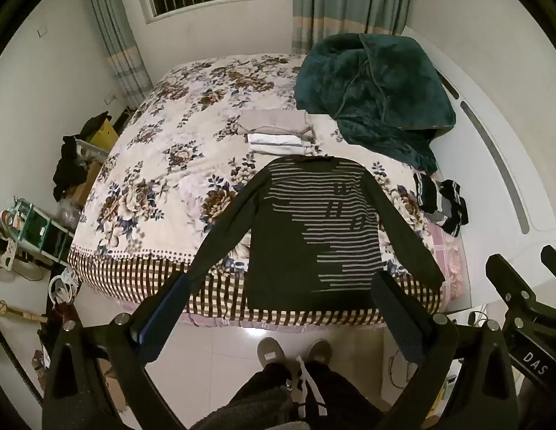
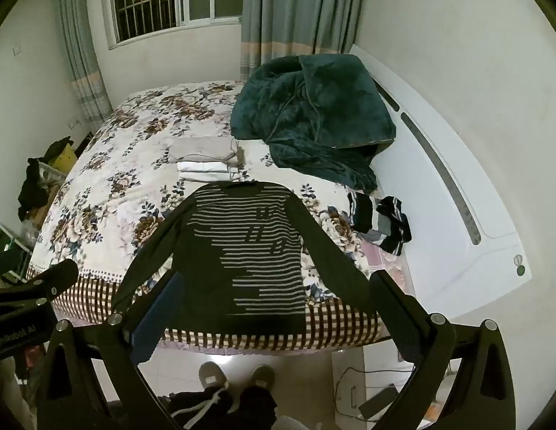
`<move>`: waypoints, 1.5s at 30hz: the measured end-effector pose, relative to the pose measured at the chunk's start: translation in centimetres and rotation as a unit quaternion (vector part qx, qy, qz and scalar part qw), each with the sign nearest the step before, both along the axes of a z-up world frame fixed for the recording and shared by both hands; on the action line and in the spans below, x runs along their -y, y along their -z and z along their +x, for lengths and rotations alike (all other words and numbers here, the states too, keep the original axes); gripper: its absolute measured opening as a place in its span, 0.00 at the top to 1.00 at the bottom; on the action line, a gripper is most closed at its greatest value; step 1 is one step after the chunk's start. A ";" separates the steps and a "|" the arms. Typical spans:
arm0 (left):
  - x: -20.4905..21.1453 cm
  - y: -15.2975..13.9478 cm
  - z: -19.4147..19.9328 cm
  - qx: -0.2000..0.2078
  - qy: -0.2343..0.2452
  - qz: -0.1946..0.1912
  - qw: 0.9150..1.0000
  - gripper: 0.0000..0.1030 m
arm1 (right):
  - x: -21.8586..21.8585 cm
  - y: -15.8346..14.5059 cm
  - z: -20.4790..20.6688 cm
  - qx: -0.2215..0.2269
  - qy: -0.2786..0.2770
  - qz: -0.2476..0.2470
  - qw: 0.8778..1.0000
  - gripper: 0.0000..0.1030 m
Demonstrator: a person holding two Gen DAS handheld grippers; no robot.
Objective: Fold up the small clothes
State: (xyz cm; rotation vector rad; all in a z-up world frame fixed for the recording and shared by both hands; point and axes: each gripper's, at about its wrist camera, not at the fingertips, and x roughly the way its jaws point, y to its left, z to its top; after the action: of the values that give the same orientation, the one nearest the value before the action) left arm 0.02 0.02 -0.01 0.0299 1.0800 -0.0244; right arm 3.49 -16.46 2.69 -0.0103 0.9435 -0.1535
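Nearest the cameras, above the pale tiled floor (image 1: pixel 220 354) and the person's grey shoes (image 2: pixel 211 376), both tools hang tilted downward with nothing between their fingers. On the left gripper (image 1: pixel 278 308) the jaws stand spread wide, and the right gripper (image 2: pixel 271 308) is just as wide and empty. Just beyond their fingertips lies the dark striped sweater (image 1: pixel 314 222), spread flat on the floral bedspread (image 1: pixel 163 150) with its hem at the near checked edge of the bed and both sleeves splayed outward; neither tool touches it. Behind its collar sits a stack of folded clothes (image 1: pixel 278 130), beige on top of white. To the right of the sweater lies a small heap of dark garments (image 2: pixel 382 222). Farthest back, a crumpled teal blanket (image 2: pixel 314 118) rests against the white headboard (image 2: pixel 439 179), below the curtains (image 2: pixel 296 7) and window.
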 end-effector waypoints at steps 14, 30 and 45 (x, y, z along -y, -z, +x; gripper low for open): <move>0.1 0.2 0.0 0.000 0.001 -0.001 1.000 0.00 | -0.1 0.0 0.1 -0.002 -0.001 0.004 1.000 0.00; 0.0 0.0 0.0 0.001 0.000 -0.002 1.000 0.00 | -0.4 -0.2 0.3 -0.002 -0.001 0.002 1.000 0.00; 0.1 0.0 0.1 0.004 0.000 -0.004 1.000 0.00 | -0.1 0.0 0.6 0.000 -0.001 0.001 1.000 0.00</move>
State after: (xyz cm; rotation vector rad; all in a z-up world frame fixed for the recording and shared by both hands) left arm 0.09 -0.04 -0.03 0.0233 1.0729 -0.0291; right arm 4.06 -16.35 2.68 -0.0104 0.9439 -0.1509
